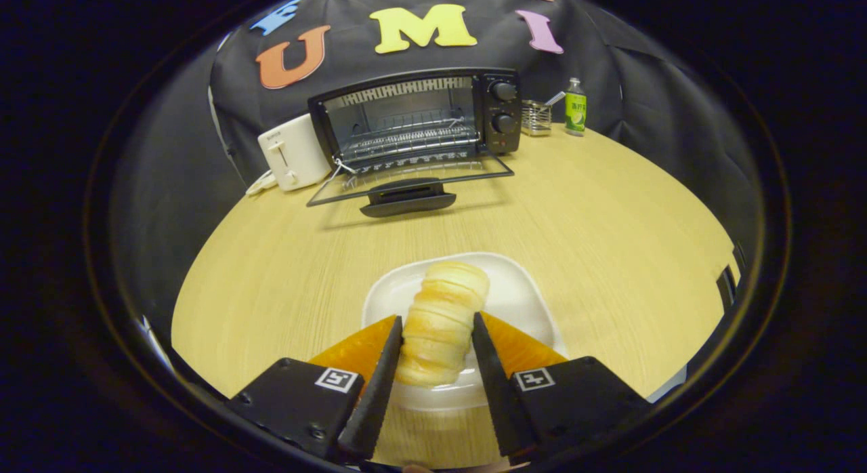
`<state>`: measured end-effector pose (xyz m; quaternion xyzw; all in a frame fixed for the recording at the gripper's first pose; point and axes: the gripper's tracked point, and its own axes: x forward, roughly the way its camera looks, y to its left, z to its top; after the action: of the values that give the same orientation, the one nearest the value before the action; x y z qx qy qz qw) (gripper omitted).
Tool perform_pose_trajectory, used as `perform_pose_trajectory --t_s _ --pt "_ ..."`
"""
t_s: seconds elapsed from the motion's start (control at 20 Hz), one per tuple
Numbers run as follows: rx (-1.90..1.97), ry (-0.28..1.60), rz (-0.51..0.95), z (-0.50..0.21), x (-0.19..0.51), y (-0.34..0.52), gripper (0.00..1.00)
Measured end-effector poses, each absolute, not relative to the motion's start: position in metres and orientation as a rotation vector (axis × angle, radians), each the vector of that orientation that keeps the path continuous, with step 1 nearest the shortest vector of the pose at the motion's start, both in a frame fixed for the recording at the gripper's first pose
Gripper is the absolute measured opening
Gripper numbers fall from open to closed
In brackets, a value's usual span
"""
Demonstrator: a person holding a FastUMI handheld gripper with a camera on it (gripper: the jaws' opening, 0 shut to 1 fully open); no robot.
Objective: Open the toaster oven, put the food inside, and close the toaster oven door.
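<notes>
A pale, ridged bread roll (443,310) lies lengthwise over a white square plate (518,293) on the wooden table. My gripper (437,317) is shut on the roll, with both black fingers pressing on its sides near its middle. Whether the roll still rests on the plate I cannot tell. Far beyond the fingers, at the back of the table, stands the black toaster oven (498,107). Its glass door (406,181) is folded down flat toward me, handle (406,196) in front, and the wire rack (406,139) inside is bare.
A white pop-up toaster (292,151) stands against the oven's left side. To the oven's right are a small wire basket (536,117) and a green bottle (576,107). Bare tabletop (576,215) stretches between the plate and the oven door.
</notes>
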<state>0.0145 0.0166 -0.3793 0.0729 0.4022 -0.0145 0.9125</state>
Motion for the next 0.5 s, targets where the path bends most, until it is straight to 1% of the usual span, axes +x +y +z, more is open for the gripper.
perform_pose_trajectory --t_s 0.05,0.15,0.2,0.3,0.4,0.5 --pt "0.155 0.832 -0.029 -0.382 0.014 0.016 0.69" --pt "0.185 0.832 -0.03 -0.38 0.013 0.017 0.55" --pt "0.2 0.831 -0.029 -0.379 0.014 0.017 0.47" --pt "0.224 0.822 -0.023 -0.373 0.016 0.018 0.39" --pt "0.224 0.783 -0.012 -0.357 0.024 0.016 0.37" --pt "0.238 0.743 -0.004 -0.338 0.036 0.013 0.37"
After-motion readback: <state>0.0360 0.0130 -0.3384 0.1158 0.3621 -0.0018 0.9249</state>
